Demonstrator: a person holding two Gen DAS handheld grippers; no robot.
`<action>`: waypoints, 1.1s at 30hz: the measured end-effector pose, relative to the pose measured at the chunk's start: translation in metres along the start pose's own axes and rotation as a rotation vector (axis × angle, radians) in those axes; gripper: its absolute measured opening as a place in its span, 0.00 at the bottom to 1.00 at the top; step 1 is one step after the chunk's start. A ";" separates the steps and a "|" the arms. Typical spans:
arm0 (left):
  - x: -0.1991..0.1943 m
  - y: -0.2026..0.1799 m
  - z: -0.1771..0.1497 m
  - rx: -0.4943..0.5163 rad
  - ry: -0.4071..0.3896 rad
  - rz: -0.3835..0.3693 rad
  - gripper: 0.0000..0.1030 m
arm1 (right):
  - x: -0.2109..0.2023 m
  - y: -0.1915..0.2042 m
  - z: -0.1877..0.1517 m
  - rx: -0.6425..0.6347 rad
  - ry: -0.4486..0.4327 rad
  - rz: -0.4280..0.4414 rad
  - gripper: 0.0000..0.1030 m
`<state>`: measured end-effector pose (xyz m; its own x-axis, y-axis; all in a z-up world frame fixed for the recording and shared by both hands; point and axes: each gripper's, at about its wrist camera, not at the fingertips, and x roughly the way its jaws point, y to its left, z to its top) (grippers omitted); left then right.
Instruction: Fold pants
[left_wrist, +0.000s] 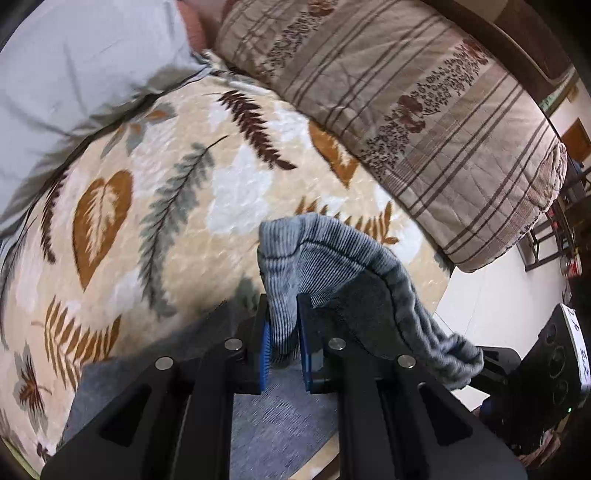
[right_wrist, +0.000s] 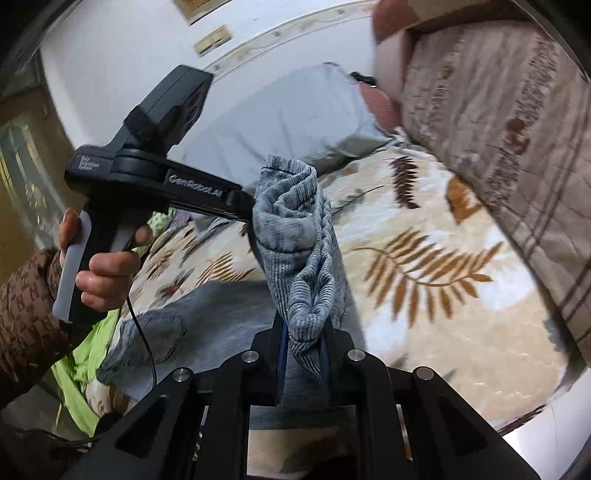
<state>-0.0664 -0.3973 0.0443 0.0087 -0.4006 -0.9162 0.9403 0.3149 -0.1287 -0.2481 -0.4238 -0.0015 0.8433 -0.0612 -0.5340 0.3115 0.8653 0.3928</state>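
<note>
The pants (left_wrist: 325, 258) are grey-blue ribbed fabric, held up above a leaf-patterned bed cover (left_wrist: 147, 206). My left gripper (left_wrist: 282, 332) is shut on one bunched edge of them; the cloth drapes right toward my right gripper (left_wrist: 491, 358). In the right wrist view my right gripper (right_wrist: 303, 350) is shut on the other bunched edge of the pants (right_wrist: 295, 236). The left gripper body (right_wrist: 147, 173) shows there, held by a hand, its fingers hidden behind the cloth. The rest of the pants (right_wrist: 207, 314) lies on the bed below.
A striped brown quilt (left_wrist: 424, 110) is rolled along the far side of the bed. A pale grey pillow (left_wrist: 74, 74) lies at the head. A lime-green garment (right_wrist: 85, 365) lies at the bed edge. White floor (left_wrist: 491, 295) shows beyond the bed.
</note>
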 end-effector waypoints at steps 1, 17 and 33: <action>-0.002 0.004 -0.004 -0.010 -0.001 0.002 0.11 | 0.003 0.007 -0.001 -0.015 0.008 0.004 0.14; -0.013 0.072 -0.068 -0.177 -0.009 -0.023 0.11 | 0.045 0.083 -0.023 -0.168 0.167 0.070 0.14; 0.008 0.131 -0.132 -0.304 0.051 0.027 0.11 | 0.099 0.123 -0.061 -0.289 0.350 0.077 0.19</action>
<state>0.0118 -0.2457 -0.0301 0.0078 -0.3469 -0.9379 0.7951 0.5710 -0.2046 -0.1530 -0.2929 -0.0511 0.6453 0.1378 -0.7514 0.0764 0.9670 0.2430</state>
